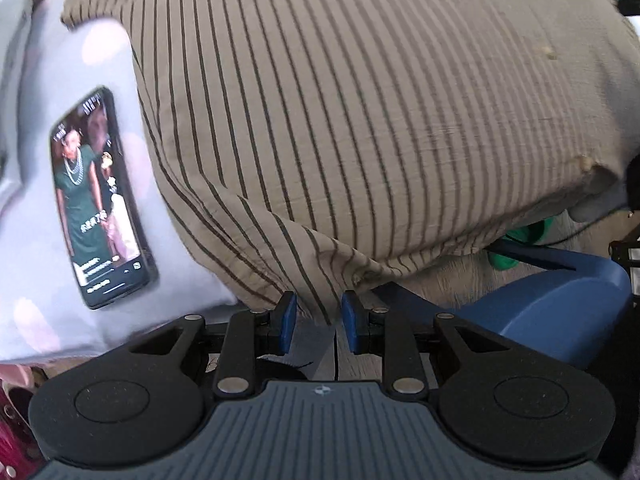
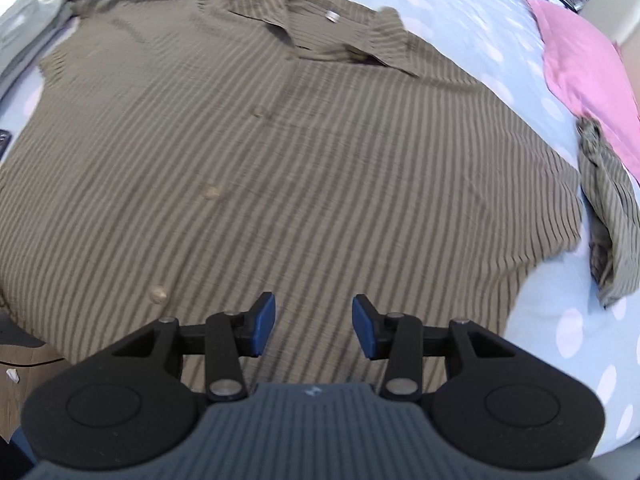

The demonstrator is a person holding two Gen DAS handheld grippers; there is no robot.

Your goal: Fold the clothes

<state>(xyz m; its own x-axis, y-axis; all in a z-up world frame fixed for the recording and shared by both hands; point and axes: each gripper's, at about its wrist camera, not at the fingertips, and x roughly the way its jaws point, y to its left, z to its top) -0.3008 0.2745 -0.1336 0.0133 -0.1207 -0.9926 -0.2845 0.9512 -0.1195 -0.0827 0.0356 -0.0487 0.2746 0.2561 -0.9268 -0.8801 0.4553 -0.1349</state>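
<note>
A brown striped button-up shirt (image 2: 280, 152) lay spread front-up on the bed (image 2: 532, 320), collar toward the far side, its hem hanging over the near edge and one short sleeve (image 2: 608, 216) crumpled toward the pink cloth (image 2: 592, 72) at the bed's right side. The right gripper (image 2: 314, 328) hovered over the lower front panel with its fingers apart and nothing between them. The left gripper (image 1: 319, 320) pointed down at the near edge, where a pleat of the hem sat between its fingers (image 1: 288, 320); whether the pads actually pinched it I could not tell (a gap showed on either side of the fold). A phone (image 1: 100, 196) lay screen-up on the bed just beside the shirt. The work seemed at the laying-out stage, before the first fold. Next, probably, each gripper needs a firm hold on the hem or a side, and the bunched sleeve needs flattening.
</note>
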